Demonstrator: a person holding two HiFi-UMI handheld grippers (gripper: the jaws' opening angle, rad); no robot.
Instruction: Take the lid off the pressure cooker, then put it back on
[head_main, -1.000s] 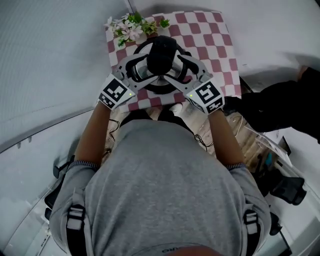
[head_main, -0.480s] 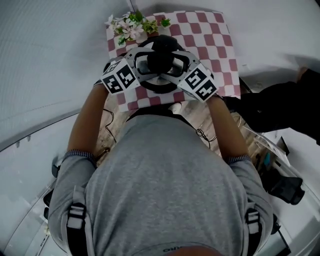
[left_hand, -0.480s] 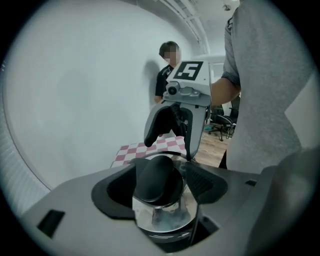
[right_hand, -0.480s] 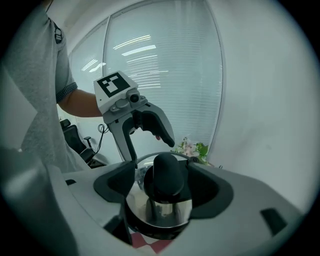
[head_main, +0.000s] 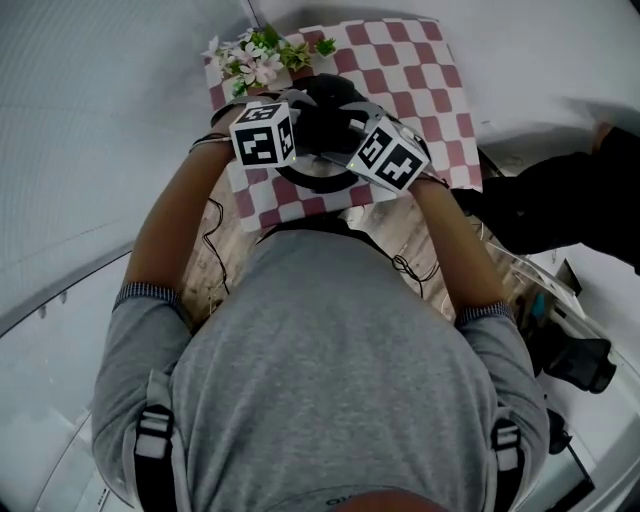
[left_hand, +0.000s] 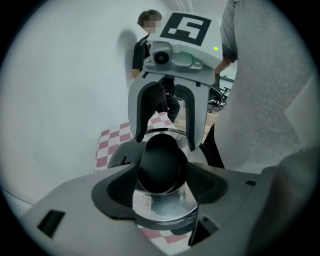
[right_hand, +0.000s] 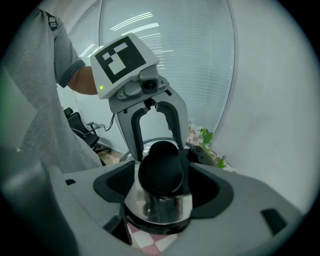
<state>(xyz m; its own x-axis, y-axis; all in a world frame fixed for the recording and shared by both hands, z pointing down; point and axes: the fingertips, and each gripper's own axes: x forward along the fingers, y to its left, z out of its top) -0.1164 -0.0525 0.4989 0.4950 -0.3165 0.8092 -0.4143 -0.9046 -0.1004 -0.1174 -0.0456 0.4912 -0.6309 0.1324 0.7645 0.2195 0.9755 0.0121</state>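
The left gripper (left_hand: 162, 172) and the right gripper (right_hand: 162, 177) face each other. Each one has its jaws squeezed on the same black knob (head_main: 325, 105). The shiny lid (right_hand: 160, 207) is right under both grippers, over the checked cloth (head_main: 430, 80).

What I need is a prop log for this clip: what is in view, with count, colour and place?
pressure cooker: one, steel, on the cloth, between the two grippers
lid: one, steel, on the cooker
lid knob: one, black, on top of the lid
handle: one, black, sticking out toward the flowers
checked cloth: one, red and white, under the cooker
flowers: one bunch, white and pink with green leaves, at the cloth's far left corner
bystander: one, in black, to the person's right
left gripper: grey, jaws either side of the knob, contact unclear
right gripper: grey, facing it, likewise
shirt: grey, on the person
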